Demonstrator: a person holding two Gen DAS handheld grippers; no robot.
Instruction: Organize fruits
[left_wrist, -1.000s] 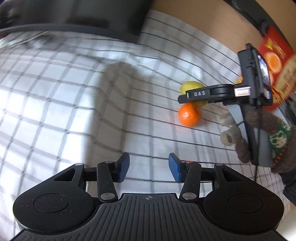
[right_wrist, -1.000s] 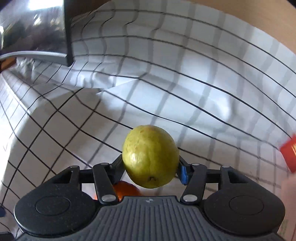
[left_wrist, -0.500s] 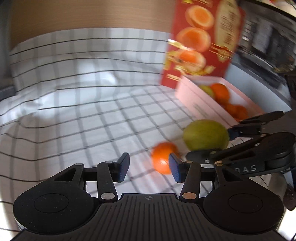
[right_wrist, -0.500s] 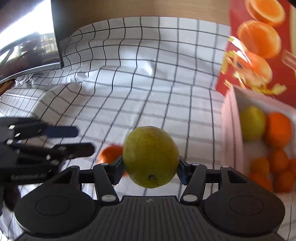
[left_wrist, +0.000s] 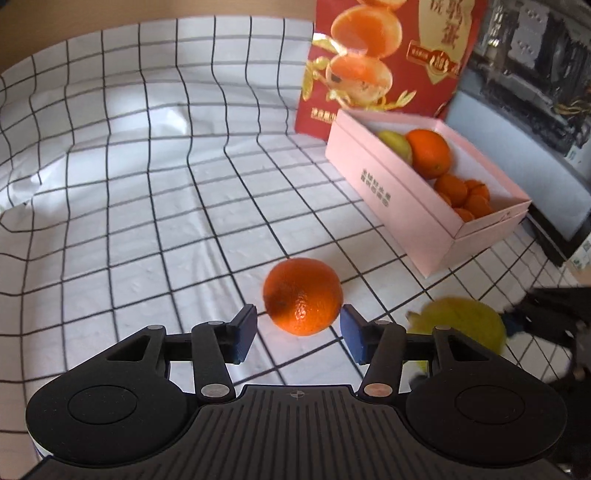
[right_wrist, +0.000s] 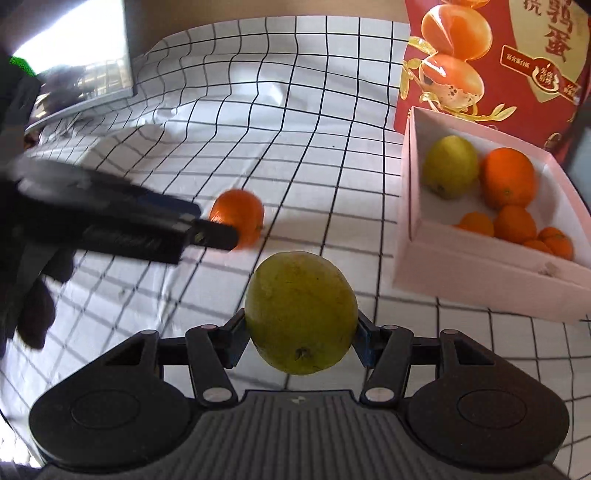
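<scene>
1. Carrying a yellow-green round guava-like fruit (right_wrist: 301, 312) clamped in our right tongs (right_wrist: 301, 332), we head for the pink cardboard box (right_wrist: 480, 269).
2. Our left tongs (left_wrist: 297, 332) gape around a round orange mandarin (left_wrist: 303, 295) on the checked table; next, squeeze.
3. A second ago the box was unseen.

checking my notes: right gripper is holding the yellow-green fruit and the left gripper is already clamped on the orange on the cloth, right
Not quite. The right gripper does hold the yellow-green fruit, but the left gripper is open: the left wrist view shows the orange lying unclamped between its fingers on the cloth.
</scene>
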